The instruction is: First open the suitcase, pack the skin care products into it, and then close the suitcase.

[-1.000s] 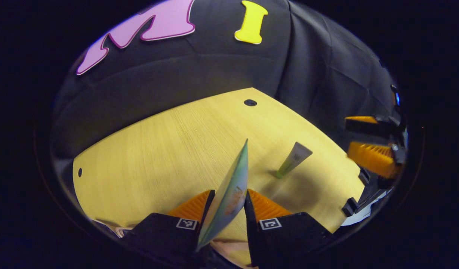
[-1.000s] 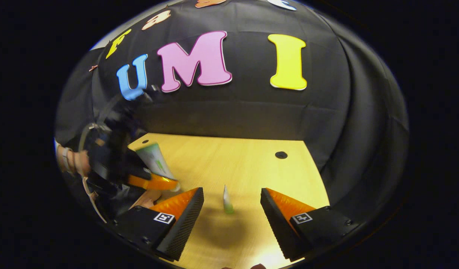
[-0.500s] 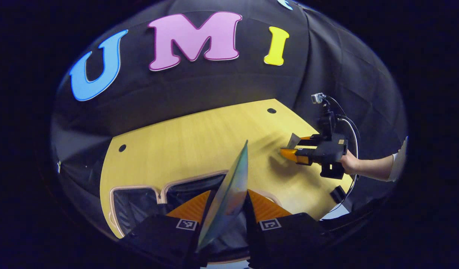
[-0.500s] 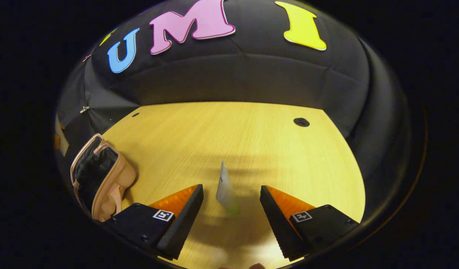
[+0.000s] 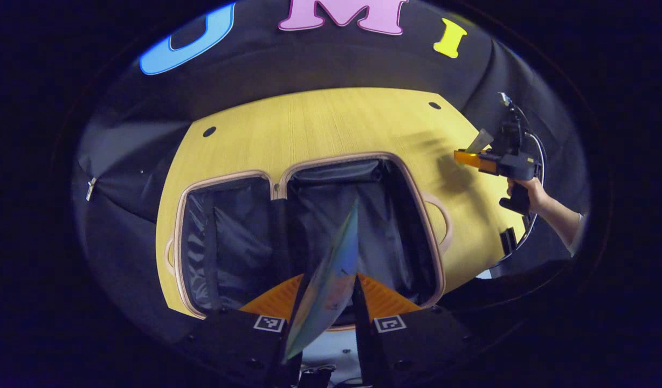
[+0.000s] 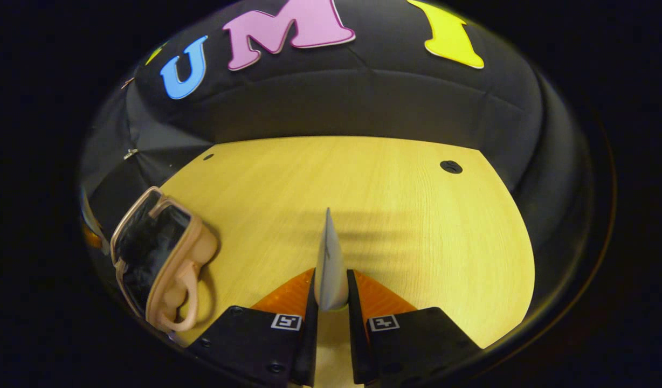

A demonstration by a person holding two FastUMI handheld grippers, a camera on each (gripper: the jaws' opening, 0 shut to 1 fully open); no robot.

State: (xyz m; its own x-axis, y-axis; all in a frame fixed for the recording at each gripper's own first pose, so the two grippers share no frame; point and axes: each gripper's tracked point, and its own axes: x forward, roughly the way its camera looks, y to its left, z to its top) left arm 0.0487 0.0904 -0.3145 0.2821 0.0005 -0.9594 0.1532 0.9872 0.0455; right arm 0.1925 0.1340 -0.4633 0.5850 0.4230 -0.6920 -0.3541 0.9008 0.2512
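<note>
Skincare packet (image 5: 331, 269) sits pinched in the left gripper (image 5: 328, 302) at bottom centre, poised above the open suitcase (image 5: 309, 226) for dropping in. Right gripper (image 6: 331, 304) clamps a small tube (image 6: 329, 264) over the table (image 6: 417, 215), likely next.

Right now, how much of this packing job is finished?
Opening looks done: the suitcase lies open on the table, and its dark lining shows no products yet. In hand: the left tongs grip a flat tube above the open case, and the right tongs are closed on a second tube over the table. Left: put both tubes inside, then close the suitcase.
</note>
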